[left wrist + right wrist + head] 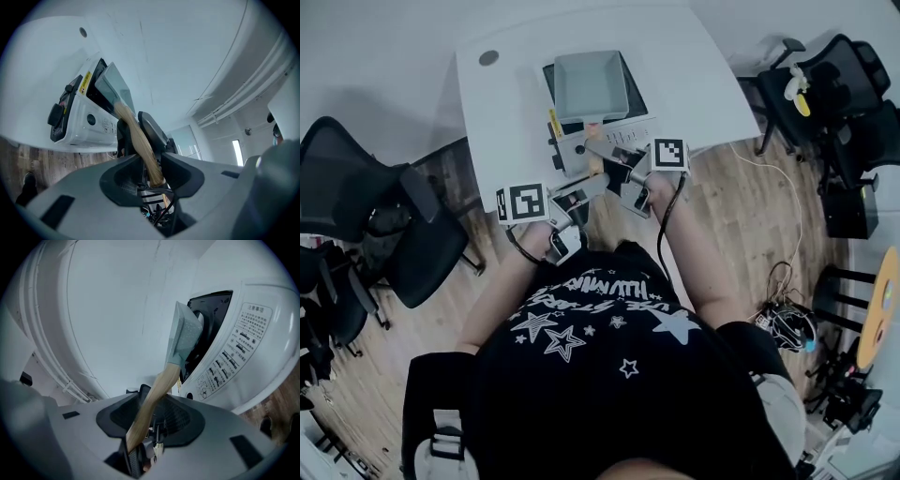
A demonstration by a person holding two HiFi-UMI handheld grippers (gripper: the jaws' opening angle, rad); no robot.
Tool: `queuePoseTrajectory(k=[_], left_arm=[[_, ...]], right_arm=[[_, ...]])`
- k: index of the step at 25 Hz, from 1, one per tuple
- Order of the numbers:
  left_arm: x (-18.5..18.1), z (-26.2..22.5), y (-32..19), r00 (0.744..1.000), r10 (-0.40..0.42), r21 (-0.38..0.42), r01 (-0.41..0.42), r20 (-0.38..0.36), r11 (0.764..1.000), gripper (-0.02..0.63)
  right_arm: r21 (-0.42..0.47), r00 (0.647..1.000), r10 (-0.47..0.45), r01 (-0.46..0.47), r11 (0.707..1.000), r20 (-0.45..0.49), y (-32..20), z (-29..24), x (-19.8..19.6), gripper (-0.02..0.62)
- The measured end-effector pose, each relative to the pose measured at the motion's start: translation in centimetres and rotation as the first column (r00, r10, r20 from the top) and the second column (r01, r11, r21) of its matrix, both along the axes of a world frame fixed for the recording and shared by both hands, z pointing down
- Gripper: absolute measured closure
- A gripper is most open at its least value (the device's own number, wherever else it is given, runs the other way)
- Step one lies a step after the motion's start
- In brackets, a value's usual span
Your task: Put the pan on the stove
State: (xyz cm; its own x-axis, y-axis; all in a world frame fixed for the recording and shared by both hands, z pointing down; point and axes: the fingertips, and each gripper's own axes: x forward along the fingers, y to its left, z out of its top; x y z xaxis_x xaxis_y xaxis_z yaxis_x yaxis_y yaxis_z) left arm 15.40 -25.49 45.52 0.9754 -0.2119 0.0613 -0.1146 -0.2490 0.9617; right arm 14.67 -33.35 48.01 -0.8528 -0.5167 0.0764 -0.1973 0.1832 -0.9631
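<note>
The pan (591, 84) looks like matt, pale grey metal with a faintly speckled underside. Its handle (157, 392) is smooth, light wood with visible grain. The stove (239, 352) has a glossy white plastic casing and a dark, shiny top. The bench (506, 103) is smooth, matt white. The right gripper (151, 401) has a matt grey plastic shell, and its fingers (180, 416) are black with a fine grid texture. The floor (741, 216) is wood plank.
</note>
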Motion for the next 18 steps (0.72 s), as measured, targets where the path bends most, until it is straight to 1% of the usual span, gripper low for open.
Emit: queuePoseTrajectory(k=[2,6,9,12,18], left_arm=[[0.3,-0.1,0.0,1.000,-0.029,-0.001,0.029,0.003,1.000,0.480],[-0.8,0.6,0.1,0.997,-0.080,-0.008,0.080,0.009,0.997,0.480],[0.6,0.7,0.4,0.993,-0.119,-0.006,0.119,0.018,0.993,0.480],[2.0,0.9,0.5,0.988,-0.151,-0.007,0.151,0.019,0.988,0.480],[2.9,1.6,0.4,0.983,-0.178,-0.007,0.178,0.040,0.984,0.480]], right_arm=[[-0.008,1.000,-0.023,0.023,1.000,0.002,0.0,0.1,0.2,0.432],[-0.032,0.997,-0.080,0.079,0.996,-0.011,0.2,0.8,-0.9,0.433],[-0.034,0.992,-0.123,0.122,0.992,-0.024,0.6,1.0,0.1,0.433],[-0.036,0.989,-0.149,0.148,0.988,-0.017,0.8,1.1,1.3,0.433],[-0.029,0.981,-0.192,0.191,0.981,-0.017,0.6,1.6,1.8,0.433]])
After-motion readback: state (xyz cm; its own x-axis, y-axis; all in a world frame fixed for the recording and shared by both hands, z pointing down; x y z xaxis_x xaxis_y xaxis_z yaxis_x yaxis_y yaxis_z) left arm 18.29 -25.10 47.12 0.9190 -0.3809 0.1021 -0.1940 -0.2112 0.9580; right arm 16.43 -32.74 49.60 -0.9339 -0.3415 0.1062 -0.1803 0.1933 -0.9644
